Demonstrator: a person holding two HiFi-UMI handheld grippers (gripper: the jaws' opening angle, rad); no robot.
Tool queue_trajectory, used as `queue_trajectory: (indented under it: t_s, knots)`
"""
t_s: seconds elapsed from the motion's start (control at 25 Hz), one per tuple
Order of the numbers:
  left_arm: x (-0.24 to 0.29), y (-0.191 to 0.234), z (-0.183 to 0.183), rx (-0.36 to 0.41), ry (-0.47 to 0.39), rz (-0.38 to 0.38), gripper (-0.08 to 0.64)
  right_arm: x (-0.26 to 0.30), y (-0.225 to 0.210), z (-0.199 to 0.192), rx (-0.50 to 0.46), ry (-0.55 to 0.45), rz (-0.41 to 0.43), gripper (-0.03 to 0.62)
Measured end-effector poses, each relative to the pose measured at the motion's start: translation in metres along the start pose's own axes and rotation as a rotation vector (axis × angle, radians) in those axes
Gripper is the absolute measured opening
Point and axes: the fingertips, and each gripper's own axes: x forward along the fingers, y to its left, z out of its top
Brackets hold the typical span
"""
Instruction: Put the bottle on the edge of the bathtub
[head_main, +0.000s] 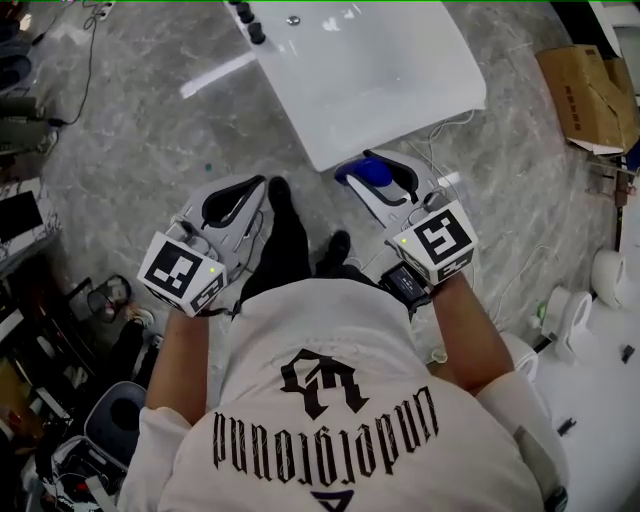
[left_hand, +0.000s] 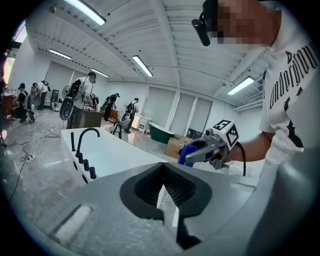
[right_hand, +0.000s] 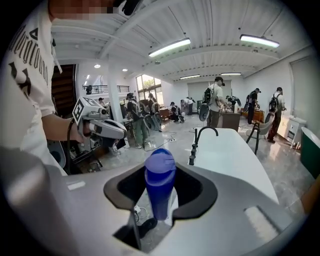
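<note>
Right gripper (head_main: 362, 170): fingers holding a blue bottle (right_hand: 160, 190) near the bathtub (head_main: 400, 80). Left gripper (left_hand: 165, 195): fingers narrow, empty.

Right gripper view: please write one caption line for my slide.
Right gripper holds a blue bottle between its jaws, white bathtub with black faucet ahead.

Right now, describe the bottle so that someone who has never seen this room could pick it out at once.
Find the long white bathtub with the black tap. At its near end, the person's right gripper has its jaws closed on the bottle. It is the only deep blue thing there: slim, with a paler blue cap.
</note>
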Motion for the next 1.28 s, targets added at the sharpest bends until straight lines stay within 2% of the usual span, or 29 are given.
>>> queue_trajectory:
  t_s: [0.32, 0.6, 1.28]
  knots:
    - [0.020, 0.037, -0.021, -0.018, 0.047, -0.031, 0.009, 0.060, -0.020, -0.026, -0.028, 0.081, 0.008, 0.152]
    - [0.046, 0.072, -0.053, -0.055, 0.075, -0.046, 0.008, 0.104, -0.038, -0.056, -0.011, 0.136, 0.015, 0.152]
    - [0.105, 0.130, -0.135, -0.079, 0.200, -0.085, 0.008, 0.192, -0.075, -0.139, 0.005, 0.274, 0.034, 0.153]
